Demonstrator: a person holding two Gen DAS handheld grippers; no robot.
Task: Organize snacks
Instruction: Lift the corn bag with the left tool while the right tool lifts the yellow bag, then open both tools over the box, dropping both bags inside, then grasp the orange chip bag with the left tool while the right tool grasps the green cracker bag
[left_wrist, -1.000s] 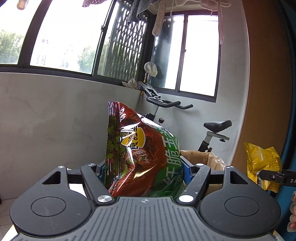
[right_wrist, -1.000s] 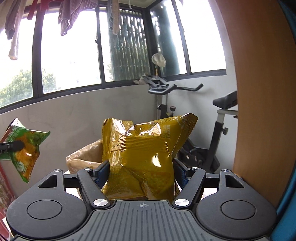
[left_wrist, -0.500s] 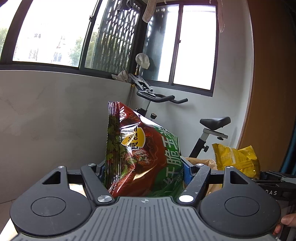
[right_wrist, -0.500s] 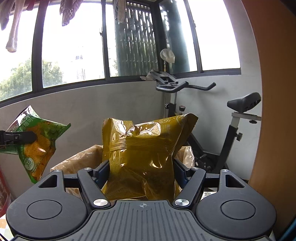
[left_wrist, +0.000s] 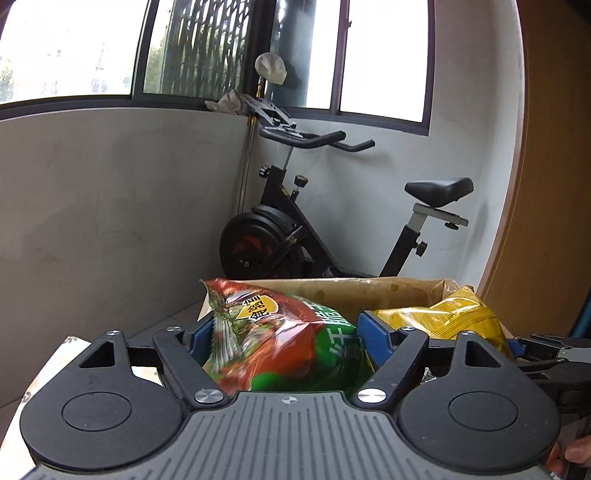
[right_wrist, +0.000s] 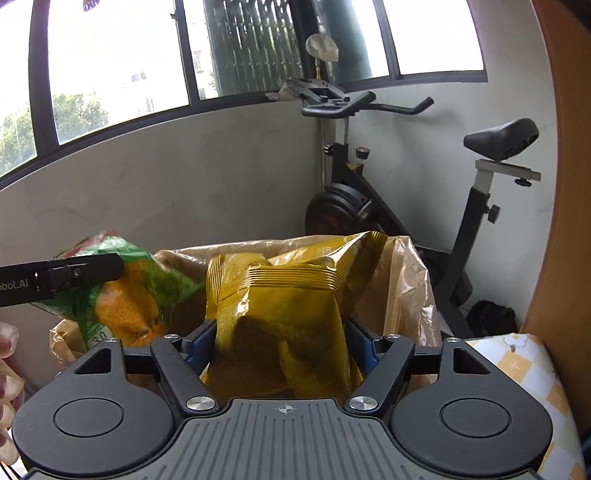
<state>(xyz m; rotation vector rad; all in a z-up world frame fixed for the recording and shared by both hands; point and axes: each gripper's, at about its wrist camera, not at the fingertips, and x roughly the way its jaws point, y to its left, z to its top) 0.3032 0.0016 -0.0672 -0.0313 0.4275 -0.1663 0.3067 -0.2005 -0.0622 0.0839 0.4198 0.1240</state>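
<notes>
My left gripper (left_wrist: 286, 332) is shut on a red and green snack bag (left_wrist: 288, 347), held over the near edge of a brown box lined with plastic (left_wrist: 369, 291). My right gripper (right_wrist: 282, 339) is shut on a yellow snack bag (right_wrist: 291, 306), held over the same box (right_wrist: 417, 280). The yellow bag also shows at the right of the left wrist view (left_wrist: 454, 317). The red and green bag shows at the left of the right wrist view (right_wrist: 122, 295), with the left gripper's finger (right_wrist: 62, 277) across it.
A black exercise bike (left_wrist: 295, 229) stands behind the box against the grey wall; it also shows in the right wrist view (right_wrist: 369, 206). A wooden panel (left_wrist: 546, 184) rises at the right. A yellow checked cloth (right_wrist: 532, 373) covers the surface at the right.
Both grippers have tilted down and moved toward the box with their bags. The box now fills more of both views, and the two bags are closer together.
</notes>
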